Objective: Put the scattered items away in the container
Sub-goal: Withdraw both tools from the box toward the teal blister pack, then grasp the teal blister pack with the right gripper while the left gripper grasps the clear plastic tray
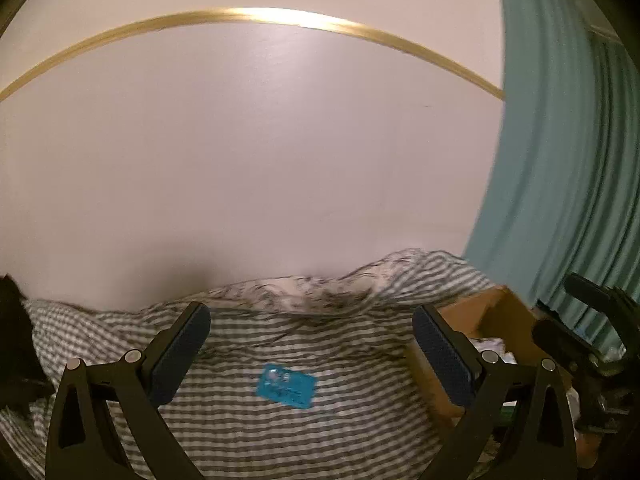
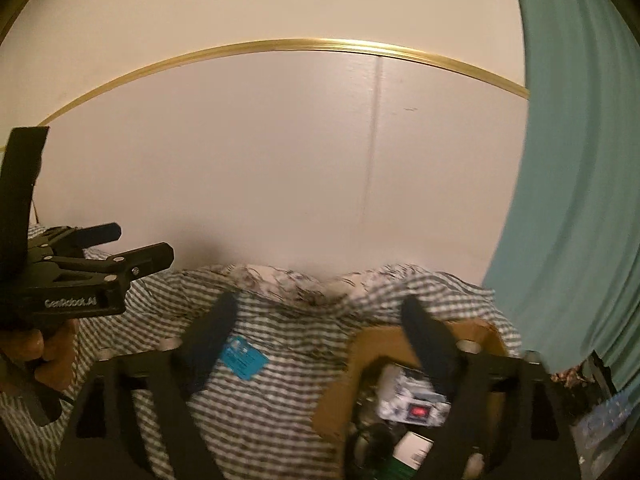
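A striped grey-and-white bed cover (image 1: 248, 420) spreads under both tools, bunched into a rumpled ridge against the pale wall (image 1: 248, 160) at 12 o'clock. A gold trim strip (image 1: 256, 14) arcs across that wall, and a teal curtain (image 1: 560, 160) hangs at 3 o'clock. Nothing lies between the left tool and the blue packet.

The left tool (image 1: 312, 344) has its fingers spread wide and holds nothing. The blue packet (image 1: 286, 389) lies flat on the cover just below the gap between the fingers, slightly toward 6 o'clock of their tips. The cardboard box (image 1: 500, 320) sits at 3 o'clock, partly behind the right-hand finger.

The right tool (image 2: 320, 332) is likewise wide open and empty, though blurred. In its view the blue packet (image 2: 244, 358) shows at 9 o'clock, touching the edge of the left-hand finger in the picture. The cardboard box (image 2: 360, 360) sits at 5 o'clock, its right-hand finger crossing over the opening.

Only the right wrist view looks down into the box: a white carton with a red patch (image 2: 416, 410) and other blurred items lie inside. It also shows the left tool (image 2: 128, 250) from the side at 9 o'clock, gripped by a hand (image 2: 36, 348). The left wrist view shows only a slice of the box's interior and part of the right tool's black body (image 1: 592, 320) at 3 o'clock.
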{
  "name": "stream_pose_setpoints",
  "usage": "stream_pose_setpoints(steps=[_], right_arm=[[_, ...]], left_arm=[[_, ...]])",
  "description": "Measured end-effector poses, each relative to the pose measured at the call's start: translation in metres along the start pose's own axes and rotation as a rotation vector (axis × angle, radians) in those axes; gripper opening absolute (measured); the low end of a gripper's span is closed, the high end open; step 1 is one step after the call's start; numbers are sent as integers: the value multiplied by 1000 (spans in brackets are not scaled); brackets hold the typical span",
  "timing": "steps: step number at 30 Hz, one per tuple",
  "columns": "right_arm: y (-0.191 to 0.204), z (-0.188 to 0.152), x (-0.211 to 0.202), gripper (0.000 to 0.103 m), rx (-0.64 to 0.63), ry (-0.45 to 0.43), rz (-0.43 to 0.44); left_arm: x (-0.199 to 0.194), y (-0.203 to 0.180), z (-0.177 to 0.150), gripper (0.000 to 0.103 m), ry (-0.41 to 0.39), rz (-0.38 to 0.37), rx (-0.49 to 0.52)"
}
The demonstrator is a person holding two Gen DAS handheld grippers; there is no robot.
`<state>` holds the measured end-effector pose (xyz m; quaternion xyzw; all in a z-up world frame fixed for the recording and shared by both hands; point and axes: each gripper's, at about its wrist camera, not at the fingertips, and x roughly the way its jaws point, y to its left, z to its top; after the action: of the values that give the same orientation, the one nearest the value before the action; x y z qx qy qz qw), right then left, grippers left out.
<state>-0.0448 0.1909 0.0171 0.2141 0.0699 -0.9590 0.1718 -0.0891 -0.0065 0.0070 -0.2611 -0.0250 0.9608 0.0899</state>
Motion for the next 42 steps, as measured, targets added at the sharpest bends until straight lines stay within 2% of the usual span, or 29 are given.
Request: stream_pose_setpoints(steps=[4,8,13,18,21,23,27,31,36,42], right_arm=[[18,-4,21,102,-14,-13,37],[35,-9,54,103,-54,5,65],[49,-25,97,103,-83,45,66],[55,-50,142,103,-78,130,104],[62,-66,173,103,-82,197,101],[66,-78,191,103,-81,246,104],[84,-105,231,103,-124,364,114],[99,-122,260,103,-173,440,133],[120,-141,298,102,-259,550,153],[136,-166,329,102,-333,635,145]], left_arm=[[15,22,-7,103,16,36,-6],[46,35,-23,103,52,112,30],[85,51,-45,103,108,133,52],[119,62,-62,103,163,120,74],[141,71,-75,99,202,113,74],[158,81,-87,87,247,109,70],[190,99,-112,80,350,120,38],[211,109,-134,70,417,116,31],[228,119,-150,70,466,118,26],[234,125,-155,70,478,119,25]])
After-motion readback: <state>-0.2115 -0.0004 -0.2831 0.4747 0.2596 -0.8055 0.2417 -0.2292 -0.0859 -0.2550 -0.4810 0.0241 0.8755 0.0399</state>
